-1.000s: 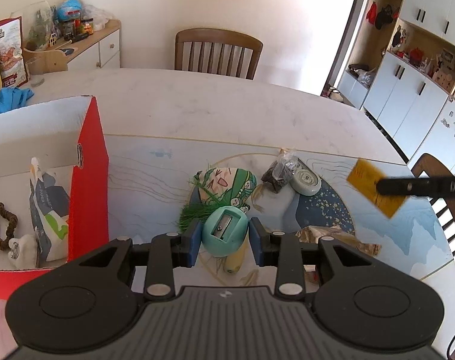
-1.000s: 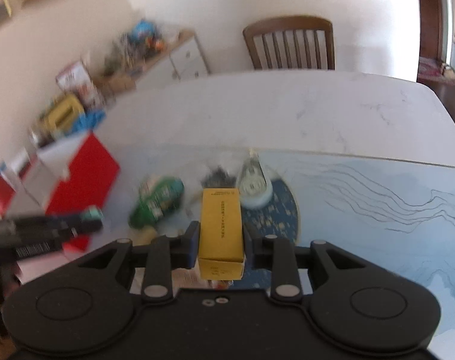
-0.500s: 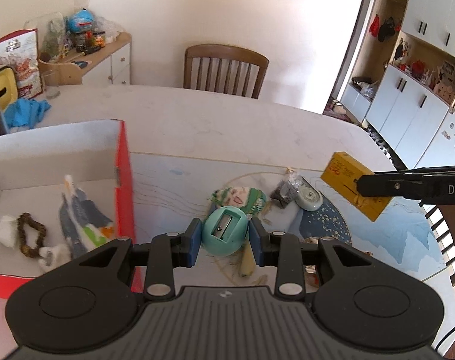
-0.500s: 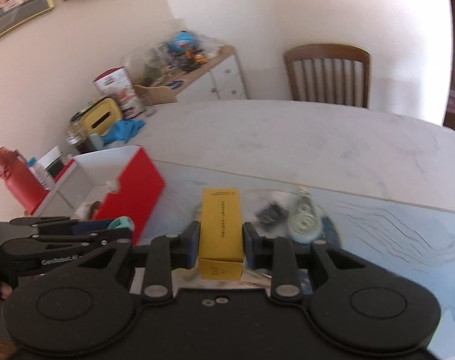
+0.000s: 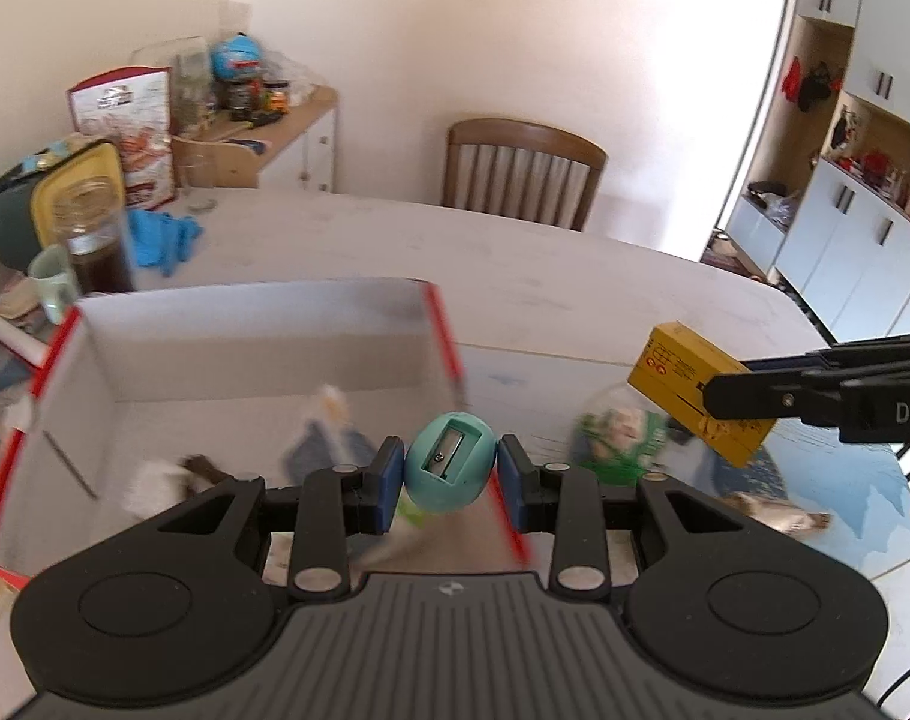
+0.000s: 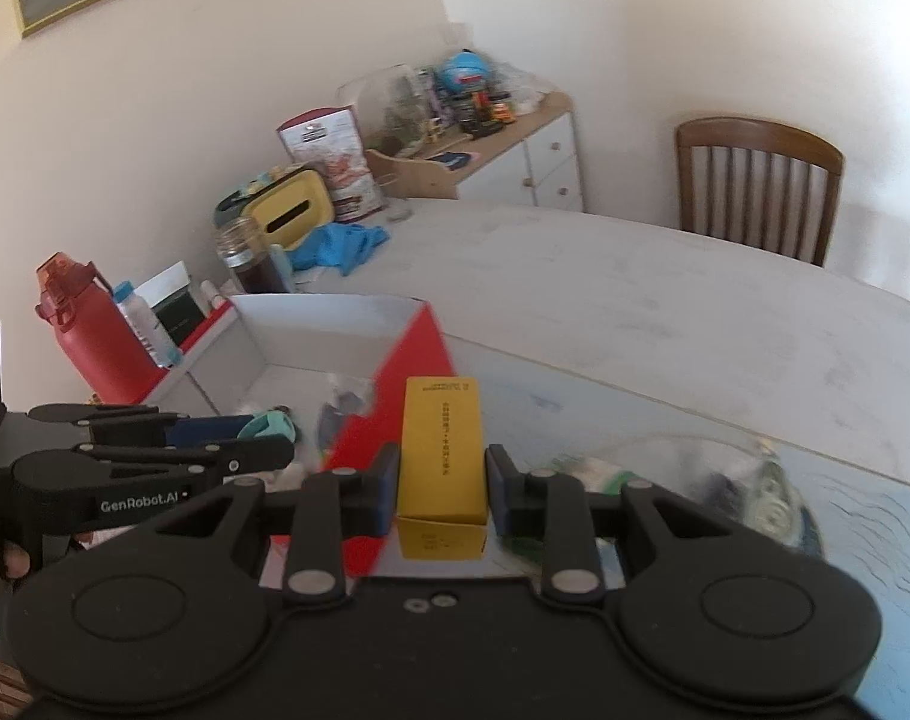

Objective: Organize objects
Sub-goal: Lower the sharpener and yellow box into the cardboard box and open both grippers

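My left gripper (image 5: pixel 450 474) is shut on a teal egg-shaped pencil sharpener (image 5: pixel 450 468) and holds it above the right wall of the red and white box (image 5: pixel 263 348). My right gripper (image 6: pixel 441 480) is shut on a yellow carton (image 6: pixel 441 450), held in the air just right of the box (image 6: pixel 407 372). The carton also shows at the right of the left wrist view (image 5: pixel 688 390). The left gripper with the sharpener shows at the left of the right wrist view (image 6: pixel 269 429). The box holds a small pouch (image 5: pixel 329 438) and other blurred items.
A green packet (image 5: pixel 619 438) and a crumpled wrapper (image 5: pixel 772 510) lie on the blue mat (image 5: pixel 814 480). A round white item (image 6: pixel 772 504) lies there too. A jar (image 5: pixel 92 240), cup, blue gloves (image 5: pixel 161 234), red bottle (image 6: pixel 89 330) and a chair (image 5: pixel 523 174) stand around the table.
Both grippers have risen and moved left toward the box, each keeping its object. The sharpener now hangs over the box's right wall, and the carton has come close to the box.
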`<control>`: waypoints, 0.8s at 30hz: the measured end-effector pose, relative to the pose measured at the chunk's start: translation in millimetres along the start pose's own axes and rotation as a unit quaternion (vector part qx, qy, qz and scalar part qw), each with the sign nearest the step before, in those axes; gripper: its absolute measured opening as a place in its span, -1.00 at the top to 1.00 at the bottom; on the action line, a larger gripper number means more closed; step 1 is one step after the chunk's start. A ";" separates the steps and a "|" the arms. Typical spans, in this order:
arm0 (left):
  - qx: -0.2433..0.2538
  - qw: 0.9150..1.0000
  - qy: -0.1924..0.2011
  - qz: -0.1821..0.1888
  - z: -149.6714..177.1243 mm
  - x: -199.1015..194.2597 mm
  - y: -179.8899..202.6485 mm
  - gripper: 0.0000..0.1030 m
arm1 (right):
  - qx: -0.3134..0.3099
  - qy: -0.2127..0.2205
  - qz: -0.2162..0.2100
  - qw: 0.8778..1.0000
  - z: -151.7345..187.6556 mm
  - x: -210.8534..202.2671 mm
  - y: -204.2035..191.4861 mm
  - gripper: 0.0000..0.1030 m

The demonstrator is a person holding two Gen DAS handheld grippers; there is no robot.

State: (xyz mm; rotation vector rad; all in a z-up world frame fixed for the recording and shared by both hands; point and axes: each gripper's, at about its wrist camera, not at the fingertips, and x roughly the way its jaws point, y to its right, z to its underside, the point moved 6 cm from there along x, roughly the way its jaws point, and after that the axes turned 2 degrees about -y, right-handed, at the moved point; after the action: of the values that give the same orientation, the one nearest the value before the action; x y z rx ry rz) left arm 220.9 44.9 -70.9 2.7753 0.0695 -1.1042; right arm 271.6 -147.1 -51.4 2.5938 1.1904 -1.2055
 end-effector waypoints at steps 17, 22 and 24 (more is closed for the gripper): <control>-0.023 0.998 -0.033 -0.046 -28.6 36.5 -143.2 0.36 | -0.040 -0.052 -0.001 0.998 -19.9 110.0 -89.8 0.45; -0.016 0.997 -0.053 -0.045 -28.4 59.3 -158.7 0.36 | -0.061 -0.076 0.002 0.995 -16.9 141.7 -113.0 0.45; -0.014 0.997 -0.062 -0.046 -27.7 69.0 -162.2 0.36 | -0.069 -0.083 0.005 0.994 -14.5 152.1 -119.9 0.45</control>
State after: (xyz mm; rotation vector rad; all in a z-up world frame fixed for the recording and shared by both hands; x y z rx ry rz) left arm 273.7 208.5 -118.8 2.6961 0.1973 -1.2850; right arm 262.9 37.4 -111.4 2.3477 1.1810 -1.2601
